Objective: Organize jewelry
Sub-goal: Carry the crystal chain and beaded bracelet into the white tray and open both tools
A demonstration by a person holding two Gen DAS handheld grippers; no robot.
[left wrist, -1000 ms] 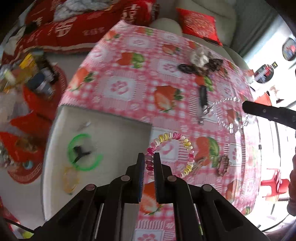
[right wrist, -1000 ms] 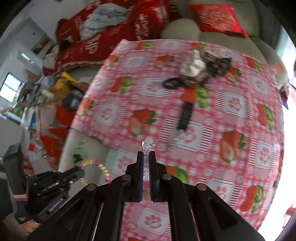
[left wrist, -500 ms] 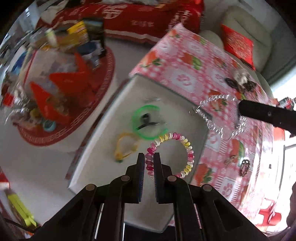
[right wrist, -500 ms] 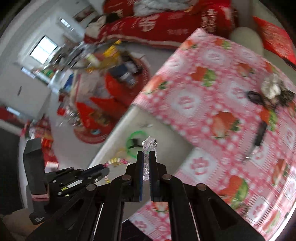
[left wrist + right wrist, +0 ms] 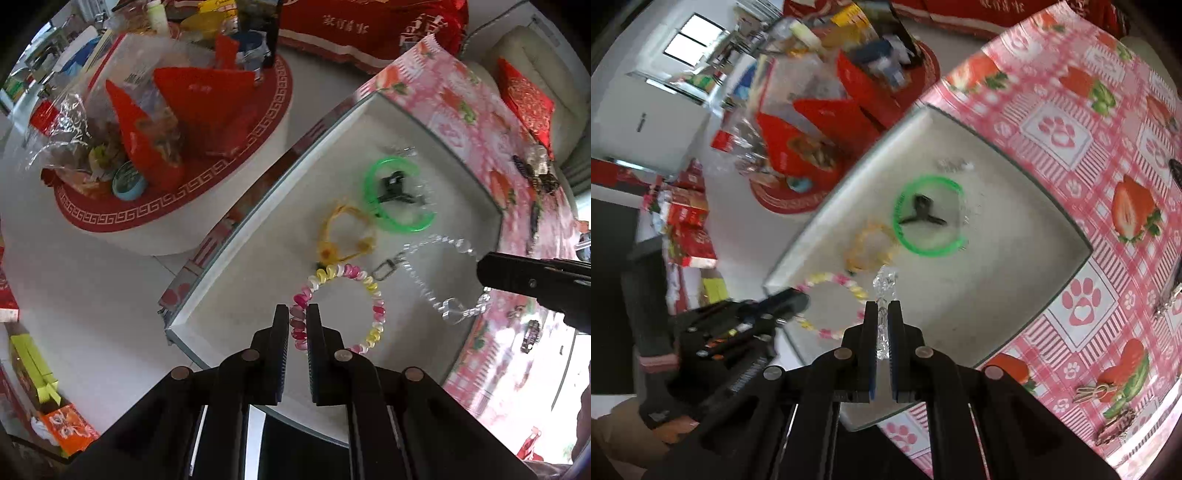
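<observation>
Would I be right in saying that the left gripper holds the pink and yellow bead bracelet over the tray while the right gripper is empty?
Not quite. The right gripper is not empty: it is shut on a clear crystal bracelet, as both wrist views show. The left gripper does hold the pink and yellow bead bracelet over the tray.

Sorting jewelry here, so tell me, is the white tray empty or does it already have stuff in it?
Not empty. The white tray already holds a green bangle ringing a black hair clip, and a yellow bracelet beside it.
</observation>
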